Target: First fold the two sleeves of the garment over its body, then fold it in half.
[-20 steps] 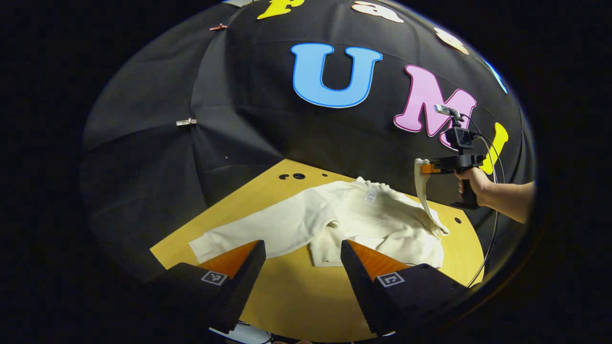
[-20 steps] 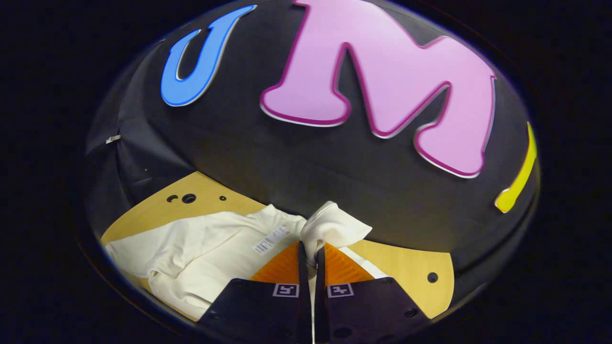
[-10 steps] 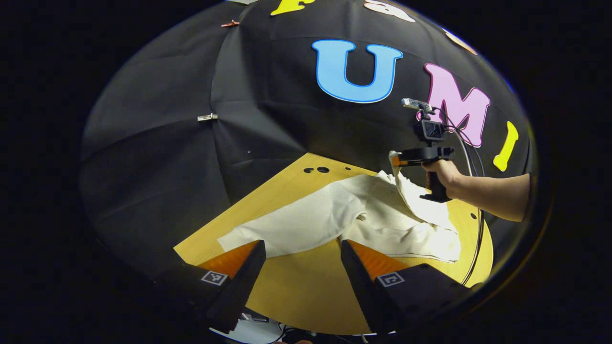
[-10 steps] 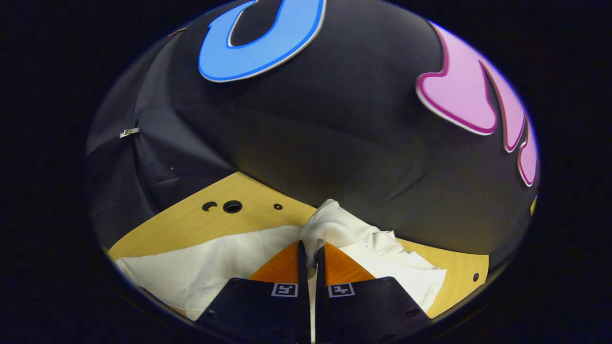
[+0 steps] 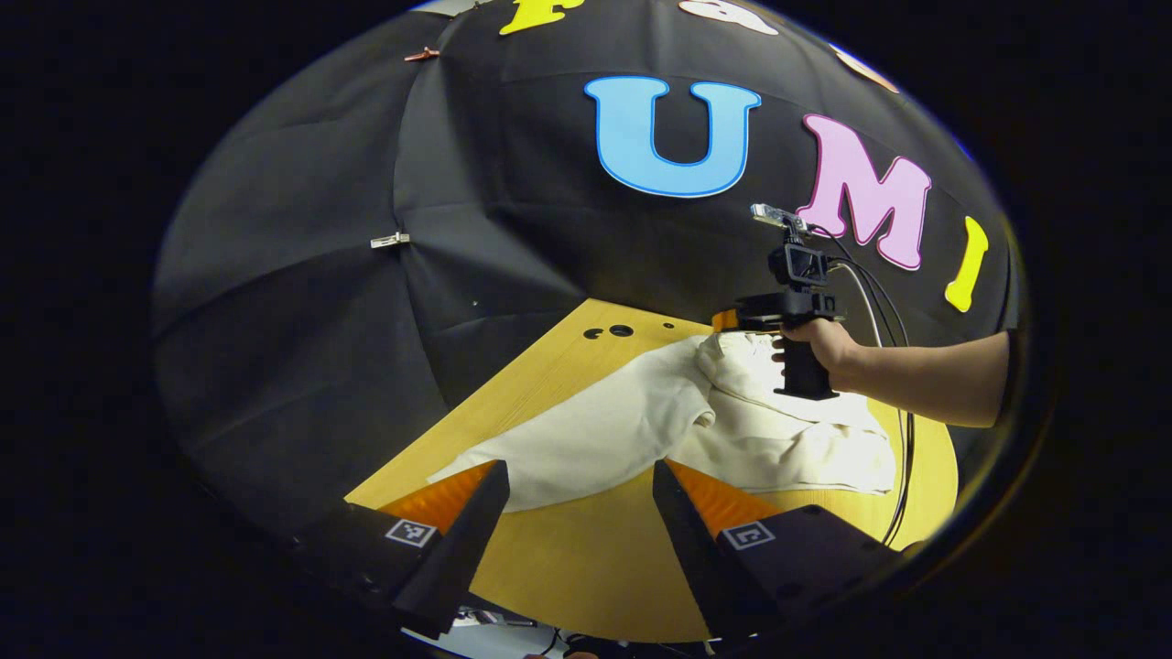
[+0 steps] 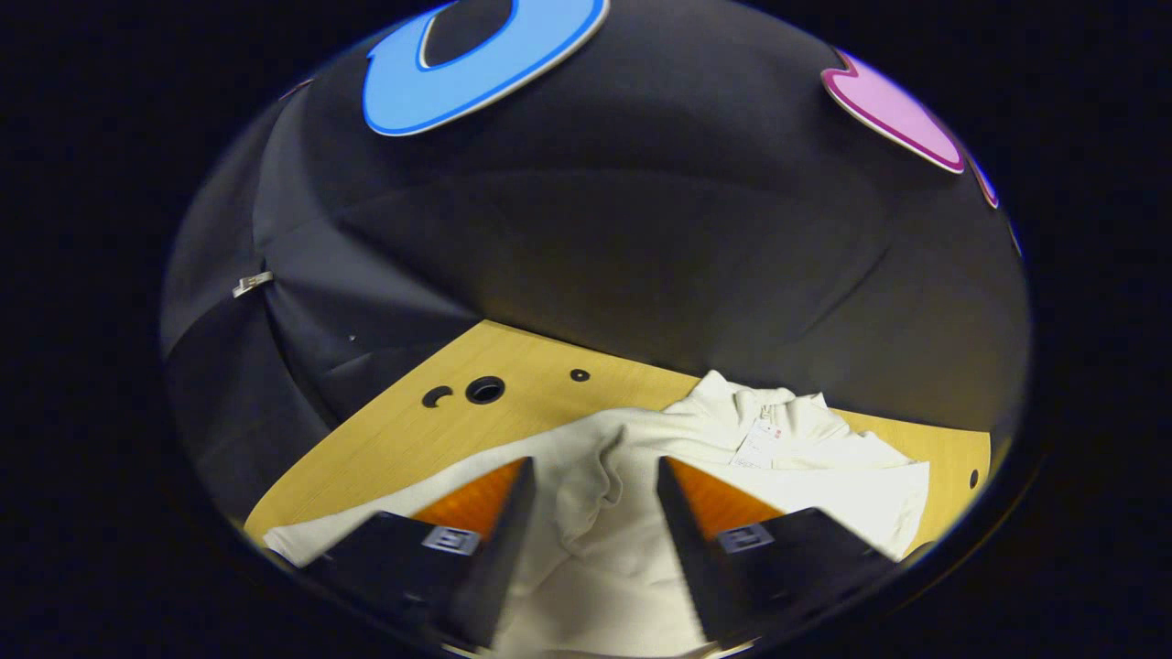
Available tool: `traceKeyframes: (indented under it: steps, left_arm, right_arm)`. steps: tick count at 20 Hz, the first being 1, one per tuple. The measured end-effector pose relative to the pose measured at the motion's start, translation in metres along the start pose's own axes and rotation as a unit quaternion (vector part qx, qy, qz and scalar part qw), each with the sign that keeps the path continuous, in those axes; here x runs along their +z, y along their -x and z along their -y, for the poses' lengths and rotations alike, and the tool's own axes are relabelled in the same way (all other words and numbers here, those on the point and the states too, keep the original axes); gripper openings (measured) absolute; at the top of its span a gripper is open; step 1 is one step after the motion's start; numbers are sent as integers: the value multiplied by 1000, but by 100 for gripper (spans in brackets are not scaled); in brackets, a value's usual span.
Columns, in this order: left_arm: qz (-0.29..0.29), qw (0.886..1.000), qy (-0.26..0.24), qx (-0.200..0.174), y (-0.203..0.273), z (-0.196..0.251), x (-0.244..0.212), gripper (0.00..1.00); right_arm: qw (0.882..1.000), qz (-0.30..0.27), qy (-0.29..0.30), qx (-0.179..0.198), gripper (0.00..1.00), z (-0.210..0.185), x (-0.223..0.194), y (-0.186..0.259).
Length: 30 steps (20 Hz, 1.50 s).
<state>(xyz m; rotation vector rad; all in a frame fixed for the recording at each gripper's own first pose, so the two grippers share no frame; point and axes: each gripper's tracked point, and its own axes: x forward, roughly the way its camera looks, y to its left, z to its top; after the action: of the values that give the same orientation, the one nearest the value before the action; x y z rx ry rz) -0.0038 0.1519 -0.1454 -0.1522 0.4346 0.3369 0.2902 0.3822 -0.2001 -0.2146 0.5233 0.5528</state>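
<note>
At frame bottom the left gripper [image 5: 577, 522] hangs with fingers apart above the yellow wooden table [image 5: 568, 558]; the cream long-sleeved garment [image 5: 659, 430] lies centre-right, with a hand [image 5: 824, 343] holding the right gripper [image 5: 728, 320] above it.

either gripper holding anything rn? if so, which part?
Nothing is held. The right gripper is open above the sweater, the cloth lying loose between its fingers. The left gripper is open over the table, short of the sweater's outstretched sleeve.

Your garment [image 5: 732, 430] lies on the table [image 5: 568, 558], toward its far side, with one sleeve [image 5: 568, 448] stretched left toward the table's left edge. Your right gripper [image 6: 591, 513] hangs over the garment's body, fingers apart, while your left gripper [image 5: 579, 513] sits nearer you, before the outstretched sleeve.
</note>
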Motion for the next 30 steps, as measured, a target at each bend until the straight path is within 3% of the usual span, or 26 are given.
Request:
traceKeyframes:
  steps: [2, 9, 12, 16, 21, 27, 29, 30]
  left_arm:
    - [0, 1000, 18, 11, -15, -2, 2, 97]
    - [-9, 994, 75, 78, -71, -52, -15, 97]
    - [-20, 987, 100, 123, -86, -90, -32, 98]
    - [-34, 980, 108, 164, -103, -126, -51, 97]
    - [-74, 977, 95, 176, -129, -137, -81, 97]
    - [-132, 969, 69, 196, -136, -137, -116, 96]
    - [-128, 970, 70, 196, -138, -136, -116, 100]
    - [-123, 971, 75, 193, -139, -133, -115, 97]
  right_arm:
    - [1000, 11, 12, 3, 99, 1, 1, 16]
    - [998, 35, -5, -54, 98, 73, -15, 94]
    - [995, 48, -51, -69, 98, 108, -16, 136]
    - [985, 68, -56, -146, 98, 181, -23, 191]
    - [972, 71, -86, -205, 98, 237, -42, 257]
    - [967, 40, -98, -232, 98, 263, -85, 307]
    - [967, 33, -98, -235, 98, 263, -98, 319]
    - [967, 27, -97, -236, 98, 264, -104, 324]
